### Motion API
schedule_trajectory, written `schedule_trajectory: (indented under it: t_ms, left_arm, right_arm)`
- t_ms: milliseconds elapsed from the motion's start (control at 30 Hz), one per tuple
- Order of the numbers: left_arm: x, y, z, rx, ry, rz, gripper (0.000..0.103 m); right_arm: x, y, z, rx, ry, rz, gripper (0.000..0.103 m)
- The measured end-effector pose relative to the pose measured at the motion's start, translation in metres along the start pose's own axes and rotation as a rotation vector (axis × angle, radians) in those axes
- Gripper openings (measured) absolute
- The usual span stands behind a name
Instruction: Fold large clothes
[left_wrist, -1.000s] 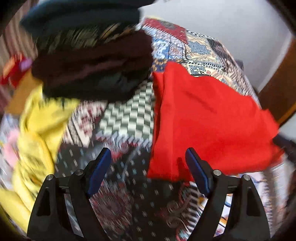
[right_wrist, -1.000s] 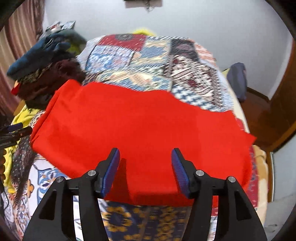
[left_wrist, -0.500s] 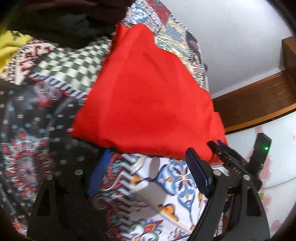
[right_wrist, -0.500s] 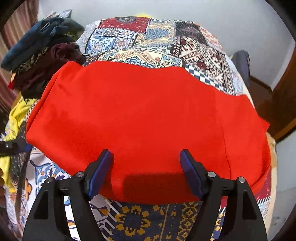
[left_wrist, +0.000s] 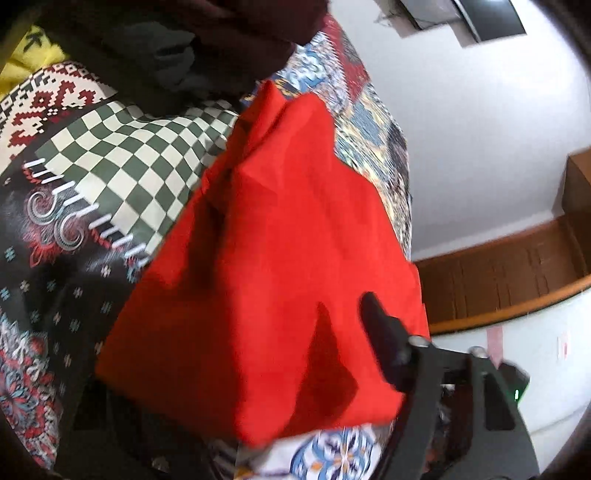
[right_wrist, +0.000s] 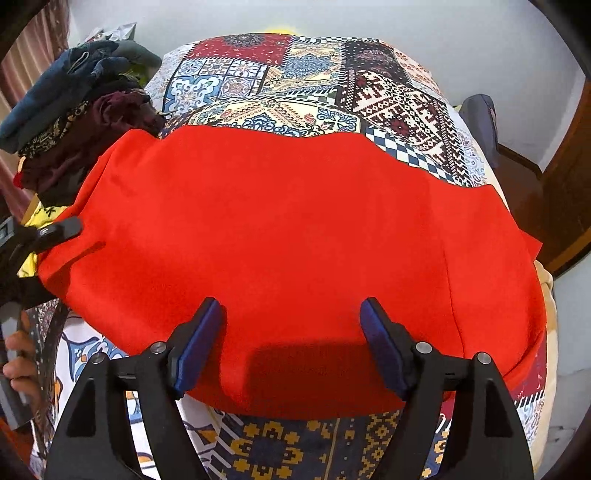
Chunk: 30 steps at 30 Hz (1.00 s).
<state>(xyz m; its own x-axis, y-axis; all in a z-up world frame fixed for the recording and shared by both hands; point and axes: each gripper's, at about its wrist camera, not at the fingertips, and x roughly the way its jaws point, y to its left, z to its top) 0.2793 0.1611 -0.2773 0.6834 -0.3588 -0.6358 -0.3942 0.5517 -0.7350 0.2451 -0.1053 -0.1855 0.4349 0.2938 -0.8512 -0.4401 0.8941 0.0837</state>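
Red cloth: right hand-held gripper open above it; left's jaws closing, grip unclear.

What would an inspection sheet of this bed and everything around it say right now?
Surface: bed under a patchwork bedspread, mostly covered.
Job's things: red cloth spread flat across the bed, its near edge by both grippers.
Clutter: pile of dark clothes at the far left; a yellow garment beside it.
Grippers: right gripper open, fingers over the cloth's near edge. Left gripper at the cloth's left corner, one finger hidden by a raised fold; its jaws have just been closing, grip uncertain.
Cables: nothing seen.
Surroundings: white wall, wooden trim, a person's hand.
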Motion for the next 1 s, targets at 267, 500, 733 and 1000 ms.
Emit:
schedule_trajectory:
  t_ms: [267,500,733,1000]
  left_arm:
    - [0.011,0.001,0.032,-0.067,-0.103,0.122,0.009]
    - [-0.023,-0.043,0.038,0.097,-0.2,0.112,0.006]
    - [-0.079,-0.111,0.045,0.257,-0.318,-0.002,0.005]
    - [-0.14,-0.147,0.031,0.407,-0.477,0.022,0.004]
  right_arm:
    - [-0.004,0.0,0.005,-0.006,0.014,0.0,0.075]
    - [-0.022,0.004,0.017,-0.023,-0.01,0.001,0.075]
    - [-0.038,0.034,0.04,-0.061,-0.074,0.036,0.075]
    - [-0.024,0.088,0.042,-0.099,-0.072,0.162,0.075]
